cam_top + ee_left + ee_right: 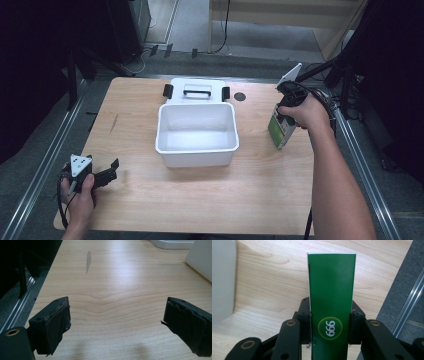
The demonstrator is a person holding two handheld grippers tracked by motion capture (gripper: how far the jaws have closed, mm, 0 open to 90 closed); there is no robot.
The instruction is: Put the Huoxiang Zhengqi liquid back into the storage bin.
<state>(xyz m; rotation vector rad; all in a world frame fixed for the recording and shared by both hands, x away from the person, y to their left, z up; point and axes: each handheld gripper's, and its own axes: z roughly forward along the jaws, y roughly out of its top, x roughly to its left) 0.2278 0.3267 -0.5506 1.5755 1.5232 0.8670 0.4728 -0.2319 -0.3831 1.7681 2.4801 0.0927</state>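
A tall green and white box [278, 131] stands near the table's right edge, to the right of the white bin [196, 148]. My right gripper [287, 107] comes down on its top and is shut on it. In the right gripper view the green box [331, 285] with a "999" badge sits tight between the two jaws of the right gripper [330, 306]. My left gripper [107, 172] rests at the front left corner of the table, open. In the left gripper view the left gripper [120, 325] has only bare wood between its wide-spread jaws.
The open white bin stands mid-table with its lid [197, 90] lying flat behind it, black clips and handle up. A small dark round hole [240, 96] sits beside the lid. Metal rails [50, 160] run along both table sides.
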